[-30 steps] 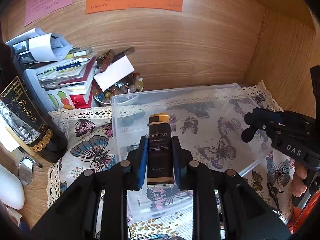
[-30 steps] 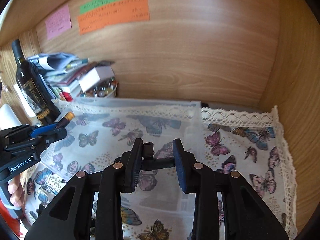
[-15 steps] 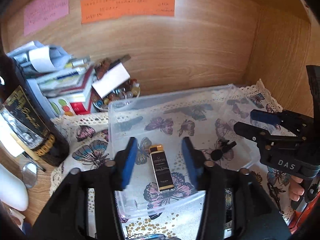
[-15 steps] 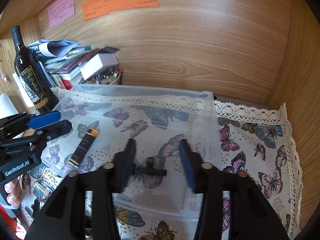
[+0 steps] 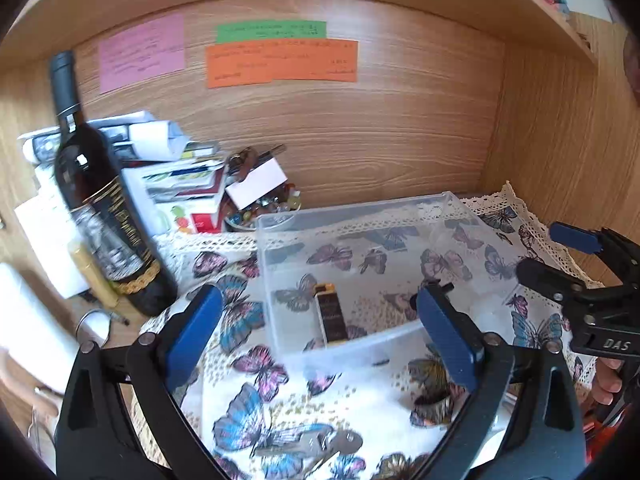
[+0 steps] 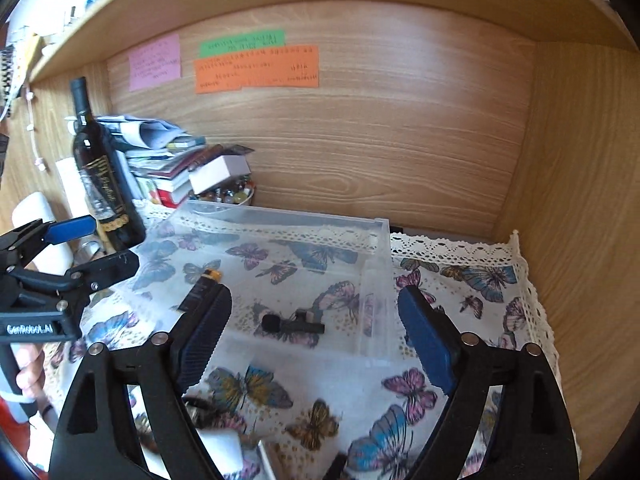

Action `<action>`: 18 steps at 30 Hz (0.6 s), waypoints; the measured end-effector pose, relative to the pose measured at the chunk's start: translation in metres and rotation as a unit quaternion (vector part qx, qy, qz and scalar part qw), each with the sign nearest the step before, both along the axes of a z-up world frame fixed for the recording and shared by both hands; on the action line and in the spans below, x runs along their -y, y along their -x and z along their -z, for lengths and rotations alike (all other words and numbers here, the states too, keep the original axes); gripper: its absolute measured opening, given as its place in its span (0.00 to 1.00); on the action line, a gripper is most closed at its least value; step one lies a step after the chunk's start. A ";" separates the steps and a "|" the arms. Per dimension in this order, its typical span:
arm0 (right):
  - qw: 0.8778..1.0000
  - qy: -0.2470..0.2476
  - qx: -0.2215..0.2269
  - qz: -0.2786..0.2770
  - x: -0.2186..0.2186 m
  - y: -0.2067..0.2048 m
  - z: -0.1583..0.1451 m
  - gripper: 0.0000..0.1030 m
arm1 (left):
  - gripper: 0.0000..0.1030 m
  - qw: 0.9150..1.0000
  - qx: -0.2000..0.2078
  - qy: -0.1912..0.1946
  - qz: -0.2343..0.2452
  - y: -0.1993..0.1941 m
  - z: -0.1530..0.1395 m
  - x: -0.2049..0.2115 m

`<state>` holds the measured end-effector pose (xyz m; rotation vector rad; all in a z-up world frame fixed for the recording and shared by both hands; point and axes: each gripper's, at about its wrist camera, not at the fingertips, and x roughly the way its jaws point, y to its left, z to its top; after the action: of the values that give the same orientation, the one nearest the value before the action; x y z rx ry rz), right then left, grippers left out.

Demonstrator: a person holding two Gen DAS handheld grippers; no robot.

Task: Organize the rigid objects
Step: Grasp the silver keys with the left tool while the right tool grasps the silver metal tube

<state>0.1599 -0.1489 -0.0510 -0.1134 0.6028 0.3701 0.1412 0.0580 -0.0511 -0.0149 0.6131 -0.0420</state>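
A clear plastic bin point(image 5: 360, 216) point(image 6: 376, 240) sits on the butterfly cloth. A black lighter with a gold cap point(image 5: 331, 314) point(image 6: 202, 288) lies inside it at the left. A small black clip microphone point(image 6: 292, 324) lies inside at the front right. My left gripper point(image 5: 320, 328) is open and empty, pulled back in front of the bin. My right gripper point(image 6: 316, 328) is open and empty, also back from the bin's front wall. Each gripper shows in the other's view: the right gripper point(image 5: 560, 260), the left gripper point(image 6: 88, 244).
A dark wine bottle point(image 5: 100, 208) point(image 6: 104, 176) stands left of the bin. Behind it lie stacked papers and books point(image 5: 168, 176) and a bowl of beads point(image 5: 264, 208). A patterned ring point(image 5: 434, 404) and keys point(image 5: 312, 444) lie on the cloth near me. Wooden walls close the back and right.
Both grippers opened and let go: the lighter and the microphone now lie in the bin. Both grippers then drew back and up, with jaws opened wider.
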 end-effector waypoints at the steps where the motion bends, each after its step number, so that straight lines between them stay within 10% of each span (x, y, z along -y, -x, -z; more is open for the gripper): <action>1: 1.000 0.000 0.002 0.000 0.001 0.005 0.000 0.84 | 0.96 1.000 -0.001 -0.001 -0.003 0.004 0.000 -0.001; 18: 0.998 0.016 -0.054 -0.011 0.015 0.051 0.046 0.84 | 0.97 0.994 -0.110 -0.014 -0.022 0.040 0.072 -0.025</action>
<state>0.1090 -0.1638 -0.0973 -0.1317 0.7148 0.3898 0.1009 0.0825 -0.1226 -0.0049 0.8329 0.0113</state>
